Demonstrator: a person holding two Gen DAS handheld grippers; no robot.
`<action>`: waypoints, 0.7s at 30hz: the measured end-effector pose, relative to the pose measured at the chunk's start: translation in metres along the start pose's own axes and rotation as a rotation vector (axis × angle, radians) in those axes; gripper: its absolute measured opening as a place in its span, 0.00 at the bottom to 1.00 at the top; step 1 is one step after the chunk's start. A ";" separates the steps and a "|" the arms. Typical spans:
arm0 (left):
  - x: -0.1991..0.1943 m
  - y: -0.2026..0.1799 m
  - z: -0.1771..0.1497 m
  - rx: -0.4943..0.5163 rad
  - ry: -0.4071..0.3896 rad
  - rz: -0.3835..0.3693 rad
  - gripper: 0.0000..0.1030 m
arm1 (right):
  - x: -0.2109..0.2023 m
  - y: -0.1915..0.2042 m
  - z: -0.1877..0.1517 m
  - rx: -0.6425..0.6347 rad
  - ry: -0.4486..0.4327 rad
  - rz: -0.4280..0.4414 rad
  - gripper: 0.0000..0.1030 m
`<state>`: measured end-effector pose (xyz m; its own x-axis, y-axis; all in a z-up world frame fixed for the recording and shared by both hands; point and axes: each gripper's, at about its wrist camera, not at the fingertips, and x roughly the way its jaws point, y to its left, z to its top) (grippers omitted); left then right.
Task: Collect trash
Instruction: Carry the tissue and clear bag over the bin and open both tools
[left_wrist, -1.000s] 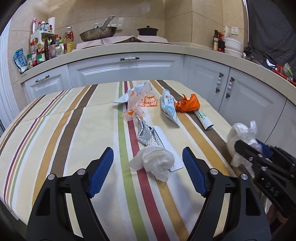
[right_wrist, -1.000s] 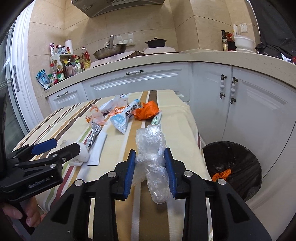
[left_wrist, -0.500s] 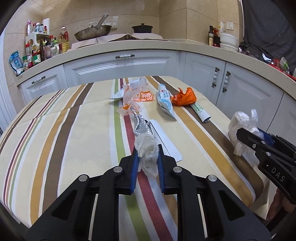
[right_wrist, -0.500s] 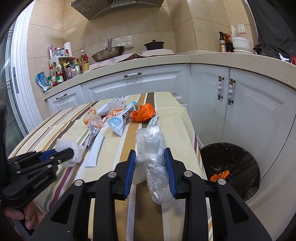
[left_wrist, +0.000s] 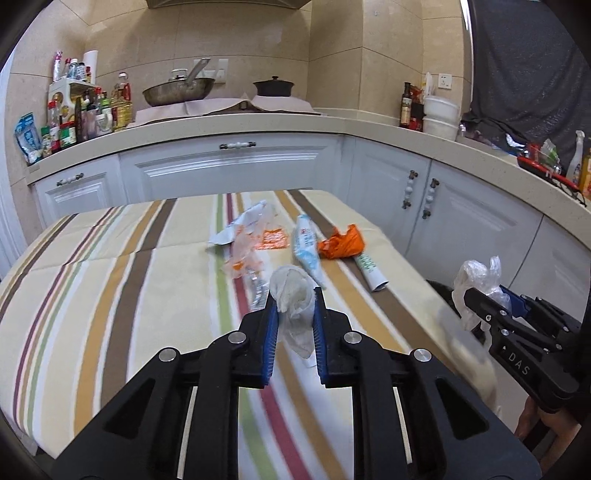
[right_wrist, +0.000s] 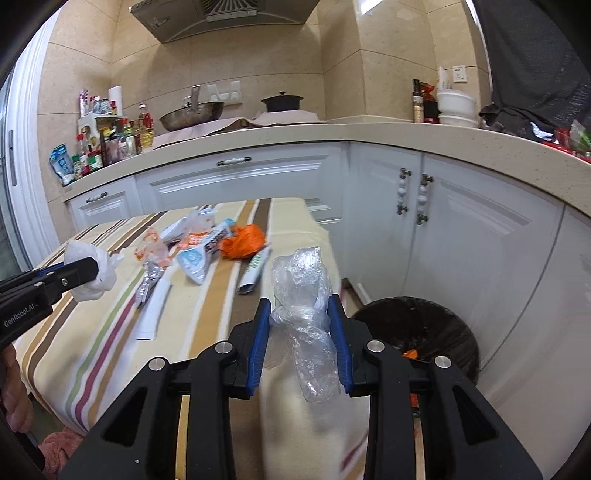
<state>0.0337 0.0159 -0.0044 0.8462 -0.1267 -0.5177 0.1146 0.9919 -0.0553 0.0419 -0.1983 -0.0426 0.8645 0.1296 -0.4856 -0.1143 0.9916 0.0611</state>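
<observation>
- My left gripper (left_wrist: 291, 314) clamps a crumpled tissue (left_wrist: 291, 291) above the striped table (left_wrist: 110, 295).
- Wrappers (right_wrist: 207, 247) lie mid-table.
- My right gripper (right_wrist: 299, 325) pinches a clear plastic bag (right_wrist: 303, 288); next, I judge, carry both over the bin (right_wrist: 436, 325) and let go.

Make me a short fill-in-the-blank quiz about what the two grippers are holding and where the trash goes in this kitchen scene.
1. The left gripper is shut on a crumpled white ____.
2. The right gripper is shut on a clear ____ bag.
3. The bin beside the table has a ____ liner.
4. The crumpled wrapper left on the striped cloth is ____.

Missing words: tissue; plastic; black; orange
</observation>
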 end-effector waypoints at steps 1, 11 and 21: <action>0.001 -0.005 0.003 0.002 -0.003 -0.015 0.16 | -0.001 -0.004 0.001 0.002 -0.002 -0.014 0.32; 0.035 -0.080 0.023 0.059 0.003 -0.154 0.16 | -0.014 -0.069 0.007 0.067 -0.025 -0.172 0.31; 0.079 -0.162 0.032 0.153 0.046 -0.222 0.16 | -0.001 -0.115 0.011 0.119 -0.027 -0.213 0.31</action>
<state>0.0988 -0.1551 -0.0089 0.7673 -0.3369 -0.5456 0.3752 0.9259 -0.0440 0.0602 -0.3125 -0.0394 0.8759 -0.0837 -0.4751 0.1290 0.9896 0.0634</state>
